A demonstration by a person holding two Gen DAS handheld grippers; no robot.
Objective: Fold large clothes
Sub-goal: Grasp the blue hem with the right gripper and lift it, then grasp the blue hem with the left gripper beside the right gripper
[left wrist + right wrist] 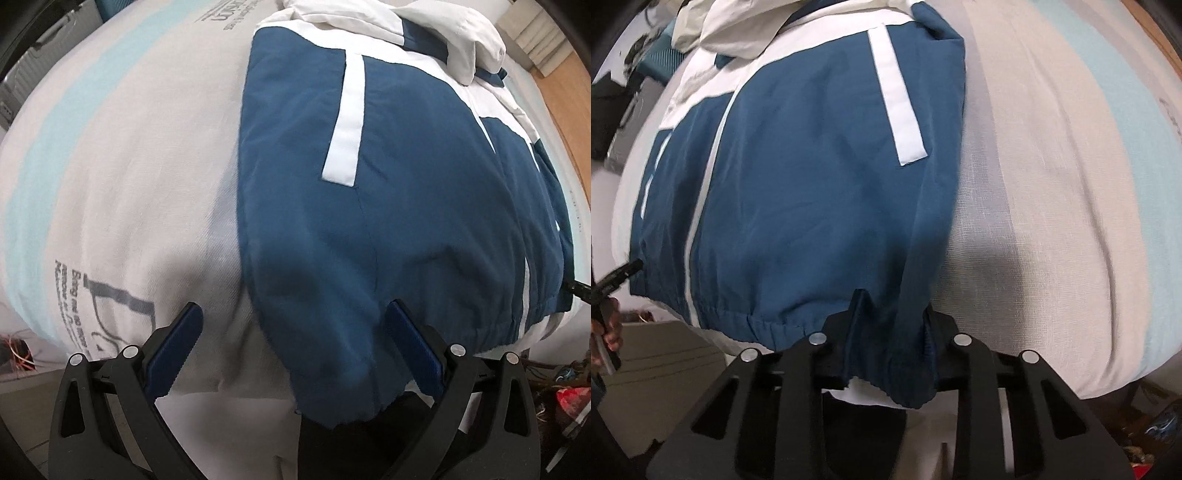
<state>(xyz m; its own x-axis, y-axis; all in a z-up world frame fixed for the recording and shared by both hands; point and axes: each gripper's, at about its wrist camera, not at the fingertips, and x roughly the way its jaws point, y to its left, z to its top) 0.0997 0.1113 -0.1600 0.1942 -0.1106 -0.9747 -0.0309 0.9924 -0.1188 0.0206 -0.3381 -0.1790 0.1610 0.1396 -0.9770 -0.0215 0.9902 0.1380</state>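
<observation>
A blue jacket with white panels (388,192) lies spread flat on a mattress (129,166), its elastic hem at the near edge. My left gripper (295,306) points down and is open; its blue pads (177,350) straddle the jacket's hem corner, which hangs over the mattress edge. In the right wrist view the same jacket (812,184) fills the middle. My right gripper (890,328) is shut on the other hem corner, and bunched blue fabric hides its pads. The left gripper's tip (624,273) and a hand (609,332) show at the left edge.
The mattress cover (1052,184) is off-white with a pale blue stripe and grey printing. A grey suitcase (26,74) stands beyond the far left. Wood floor (565,96) lies to the right, and clutter (569,402) sits on the floor near the front corner.
</observation>
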